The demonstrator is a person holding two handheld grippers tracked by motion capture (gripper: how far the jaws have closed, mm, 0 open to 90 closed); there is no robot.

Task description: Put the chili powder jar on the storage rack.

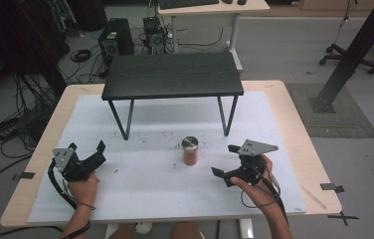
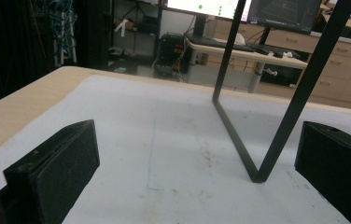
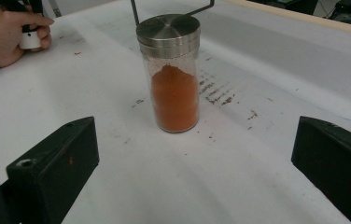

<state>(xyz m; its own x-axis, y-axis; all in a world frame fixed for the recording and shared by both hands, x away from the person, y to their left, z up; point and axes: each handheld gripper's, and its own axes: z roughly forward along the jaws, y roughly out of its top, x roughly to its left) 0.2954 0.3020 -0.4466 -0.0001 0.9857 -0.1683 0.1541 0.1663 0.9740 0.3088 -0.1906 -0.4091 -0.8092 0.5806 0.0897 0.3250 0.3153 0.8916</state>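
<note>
We are lining up the right gripper on the spice jar, which is standing upright near the middle of the high view, on the white mat covering the bench, just below the small black table at the centre top. In the right gripper view the jar is sitting above centre, its steel lid closed and orange powder filling the lower glass. Our right fingers are standing wide open with nothing between them, and the jar is well ahead of them, not yet inside the gap.

To do this well, we judge that we should be sliding forward low and level, keeping the jar centred between the fingers, and closing on the glass body below the lid rather than on the lid itself. The glass is probably slippery and the jar tall, so a nudge from one finger could tip it.

Our left gripper is waiting at the lower left of the high view, fingers also spread wide and empty, pointing toward a leg of the black table.
</note>
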